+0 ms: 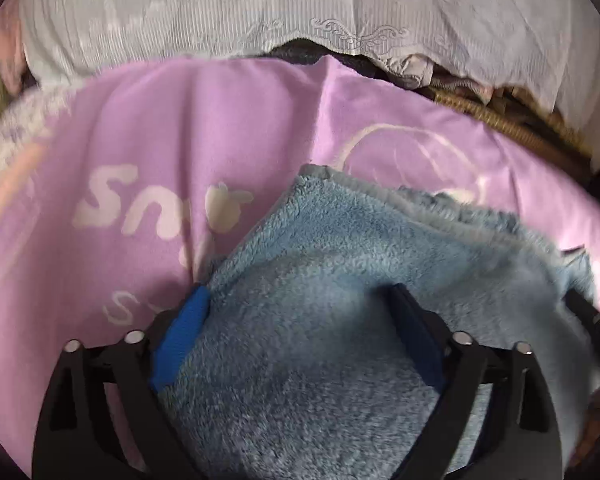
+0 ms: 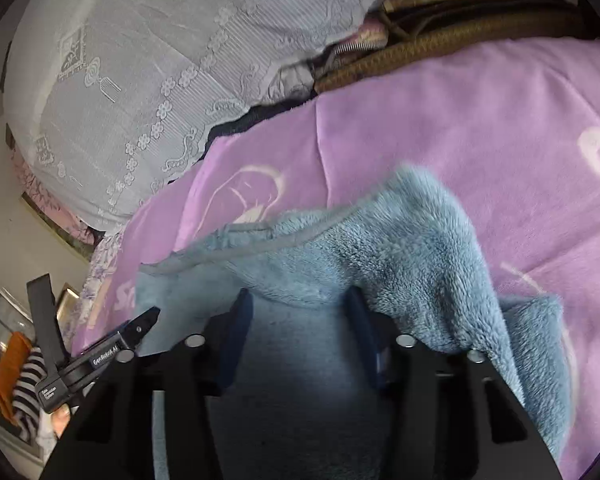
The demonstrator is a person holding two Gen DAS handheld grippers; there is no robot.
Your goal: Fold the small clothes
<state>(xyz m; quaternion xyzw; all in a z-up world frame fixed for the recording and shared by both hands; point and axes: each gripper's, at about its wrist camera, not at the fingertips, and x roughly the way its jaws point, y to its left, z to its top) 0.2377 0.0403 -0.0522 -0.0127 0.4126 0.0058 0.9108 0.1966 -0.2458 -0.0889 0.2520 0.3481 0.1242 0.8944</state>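
Note:
A fluffy blue cloth [image 1: 340,248] lies folded on a lilac blanket [image 1: 160,128] with white lettering. My left gripper [image 1: 300,300] is open, its fingers spread wide and resting on the cloth. In the right wrist view the blue cloth [image 2: 400,240] bunches up with one corner raised and drapes over my right gripper [image 2: 300,300], which is open with cloth between its fingers. The left gripper's black body [image 2: 96,356] shows at the lower left of that view, at the cloth's left edge.
A white lace cover [image 1: 260,8] lies behind the blanket. A woven wicker basket [image 1: 508,120] sits at the back right, also in the right wrist view [image 2: 440,40]. An orange and striped garment [image 2: 20,380] lies off to the far left.

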